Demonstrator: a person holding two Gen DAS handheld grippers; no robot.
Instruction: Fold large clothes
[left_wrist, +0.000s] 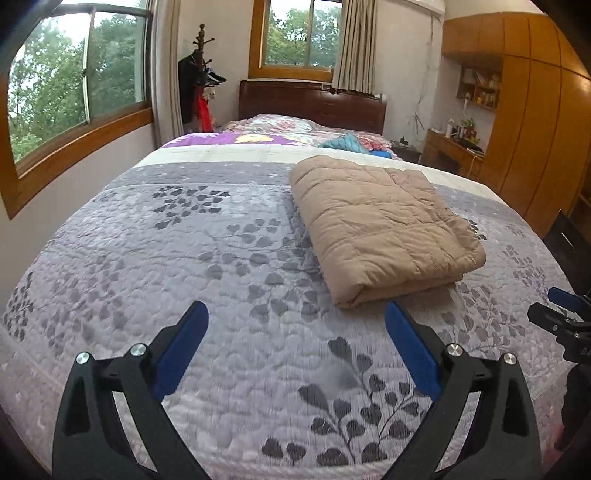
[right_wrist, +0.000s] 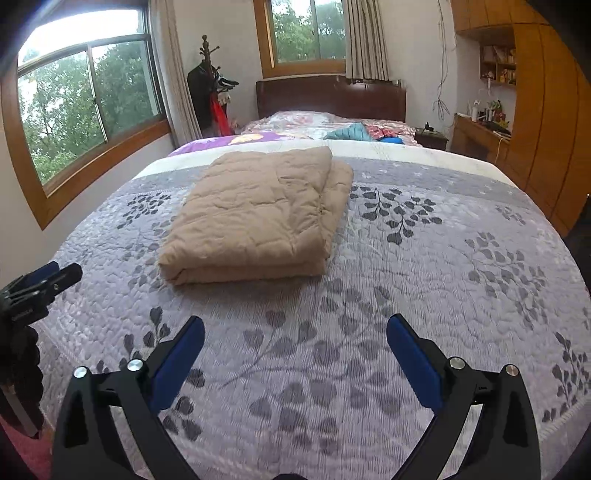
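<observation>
**A:** Starting at the left, what did the left wrist camera show?

**B:** The left gripper (left_wrist: 297, 314) hung over the near part of the bed (left_wrist: 155, 266), its blue fingers (left_wrist: 181, 350) spread wide and holding nothing. The folded tan quilted garment (left_wrist: 380, 225) lay on the grey leaf-print bedspread ahead of the fingers and off to the right, beyond the right fingertip. Its near folded edge sat just past that tip but apart from it.

**A:** Was the other tool in that view?

**B:** Yes, the right gripper (left_wrist: 561, 314) poked in at the right edge, beside the garment's near corner and not touching it.

**A:** And from the right wrist camera?

**B:** There the left gripper (right_wrist: 40, 284) showed at the left edge, near the garment's (right_wrist: 258, 214) near left corner, clear of the cloth. The garment lay ahead and left of centre, a thick stack with its fold facing the camera and a lower layer peeking out along its right side. The right gripper (right_wrist: 295, 325) was also spread wide with nothing between its fingers (right_wrist: 413, 362); the garment sat well forward of them, nearer the left fingertip than the right.

**A:** Anything behind it?

**B:** A dark wooden headboard (right_wrist: 332, 98), and a coat stand (right_wrist: 210, 85) by the window.
</observation>
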